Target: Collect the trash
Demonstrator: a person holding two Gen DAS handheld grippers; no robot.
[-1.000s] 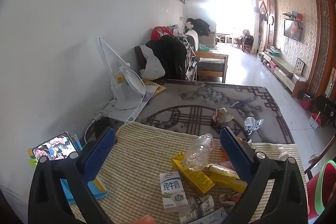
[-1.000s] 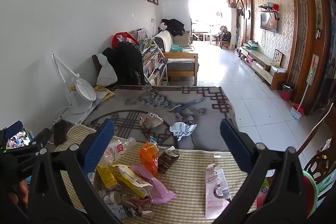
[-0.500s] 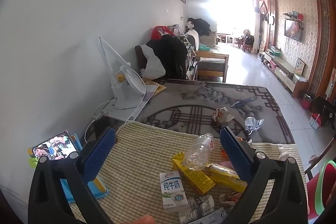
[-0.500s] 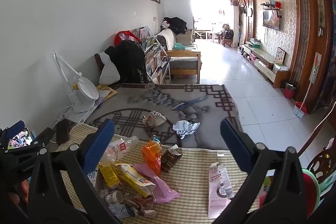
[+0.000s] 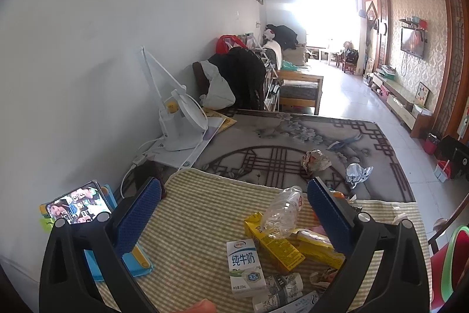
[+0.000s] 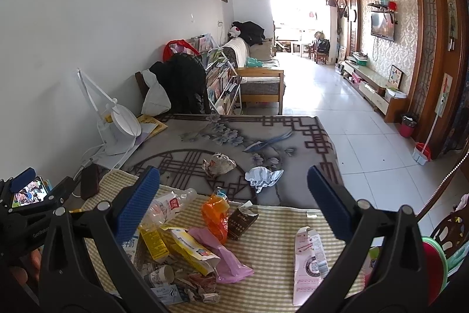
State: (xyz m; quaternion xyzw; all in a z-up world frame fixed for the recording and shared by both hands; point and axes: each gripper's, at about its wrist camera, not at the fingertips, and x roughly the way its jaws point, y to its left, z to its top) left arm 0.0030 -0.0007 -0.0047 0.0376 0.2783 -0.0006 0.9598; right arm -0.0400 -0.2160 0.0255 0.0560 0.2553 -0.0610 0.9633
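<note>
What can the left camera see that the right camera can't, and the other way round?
Only the left wrist view shows the blue tablet lying beside the mat and the whole white milk carton standing up.

Only the right wrist view shows the pink carton lying alone, the pink plastic bag, the brown pack and the left claw itself.

Both show the clear bottle, the crumpled paper ball, the silver wrapper and the white lamp.

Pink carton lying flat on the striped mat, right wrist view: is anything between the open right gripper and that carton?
Nothing visible. The pink carton lies alone on the striped mat, apart from the trash pile on the left. The right gripper hangs open above, with only bare mat between its fingers and the carton.
</note>
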